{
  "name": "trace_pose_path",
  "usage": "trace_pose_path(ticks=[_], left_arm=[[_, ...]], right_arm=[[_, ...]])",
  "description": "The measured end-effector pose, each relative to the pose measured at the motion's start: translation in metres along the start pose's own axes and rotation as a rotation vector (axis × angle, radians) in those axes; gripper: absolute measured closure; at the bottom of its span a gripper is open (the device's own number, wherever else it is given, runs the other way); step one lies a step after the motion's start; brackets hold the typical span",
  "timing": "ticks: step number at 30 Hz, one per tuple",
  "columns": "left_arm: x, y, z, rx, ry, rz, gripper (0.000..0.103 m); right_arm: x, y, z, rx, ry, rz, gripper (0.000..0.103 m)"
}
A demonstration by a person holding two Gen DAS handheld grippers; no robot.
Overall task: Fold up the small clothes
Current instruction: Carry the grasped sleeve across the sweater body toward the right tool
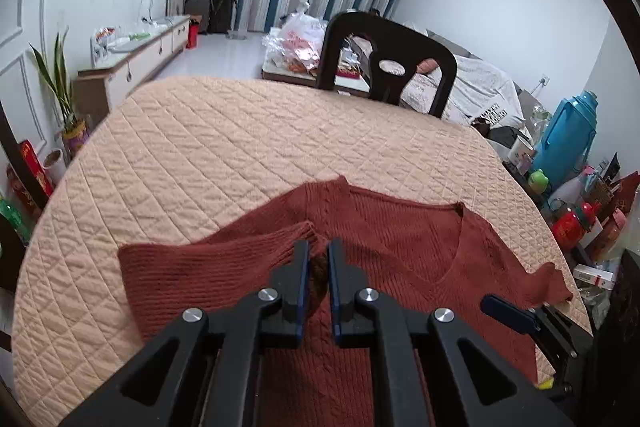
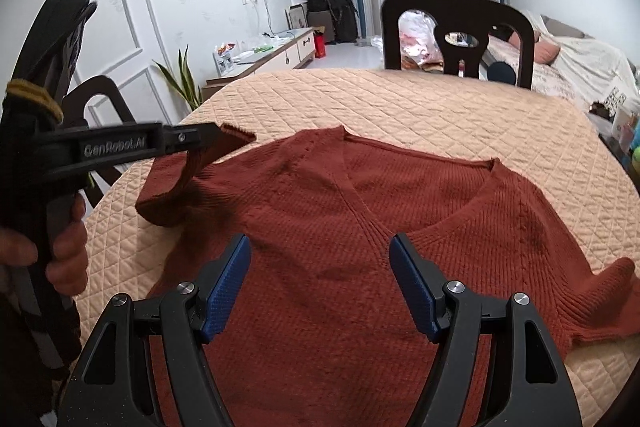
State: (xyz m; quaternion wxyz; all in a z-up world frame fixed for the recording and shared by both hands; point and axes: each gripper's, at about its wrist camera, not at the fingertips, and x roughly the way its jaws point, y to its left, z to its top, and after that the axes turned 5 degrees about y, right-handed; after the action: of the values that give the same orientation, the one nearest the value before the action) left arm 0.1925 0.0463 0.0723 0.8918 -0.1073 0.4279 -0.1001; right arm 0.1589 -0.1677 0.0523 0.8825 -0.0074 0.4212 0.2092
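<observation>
While one red sweater (image 2: 352,235) lies flat, left gripper (image 1: 318,247) jaws pinch one sleeve (image 1: 224,259) — right gripper (image 2: 320,247) jaws spread.

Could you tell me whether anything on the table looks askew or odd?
Only the rust-red knitted V-neck sweater: its sleeve is lifted and bent, pinched in the shut left gripper. Nothing looks spilled or damaged.

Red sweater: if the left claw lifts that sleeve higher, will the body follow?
Probably not at once: the sleeve already droops limply from the left claw. The knit sweater looks floppy and may grip the quilted cover.
</observation>
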Motion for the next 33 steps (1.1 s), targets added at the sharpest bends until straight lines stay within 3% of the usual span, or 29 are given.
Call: trace_pose_path(ticks=[2, 5, 7, 9, 14, 21, 22, 23, 33], left_arm=[[0.004, -0.001, -0.003, 0.005, 0.024, -0.008, 0.091], [0.009, -0.001, -0.003, 0.008, 0.043, -0.004, 0.083], [0.012, 0.0, -0.003, 0.005, 0.06, -0.023, 0.072], [0.009, 0.001, -0.003, 0.007, 0.06, -0.031, 0.05], [-0.006, 0.016, 0.003, -0.019, 0.015, -0.038, 0.038], [-0.024, 0.058, 0.003, -0.085, -0.015, 0.032, 0.036], [-0.025, 0.063, 0.003, -0.093, -0.017, 0.038, 0.036], [-0.026, 0.068, 0.002, -0.102, -0.016, 0.046, 0.036], [-0.021, 0.103, -0.007, -0.15, 0.03, 0.04, 0.03]], right_arm=[[0.005, -0.006, 0.002, 0.021, 0.025, 0.019, 0.031], [0.013, -0.014, 0.003, 0.054, 0.063, 0.036, 0.031], [0.017, -0.017, 0.003, 0.072, 0.081, 0.054, 0.031], [0.019, -0.019, 0.005, 0.079, 0.089, 0.066, 0.031], [0.03, -0.017, 0.016, 0.11, 0.098, 0.162, 0.031], [0.062, 0.006, 0.038, 0.087, 0.163, 0.319, 0.032], [0.067, 0.01, 0.041, 0.075, 0.171, 0.331, 0.037], [0.07, 0.014, 0.044, 0.07, 0.169, 0.333, 0.044], [0.099, 0.031, 0.059, 0.099, 0.232, 0.39, 0.048]])
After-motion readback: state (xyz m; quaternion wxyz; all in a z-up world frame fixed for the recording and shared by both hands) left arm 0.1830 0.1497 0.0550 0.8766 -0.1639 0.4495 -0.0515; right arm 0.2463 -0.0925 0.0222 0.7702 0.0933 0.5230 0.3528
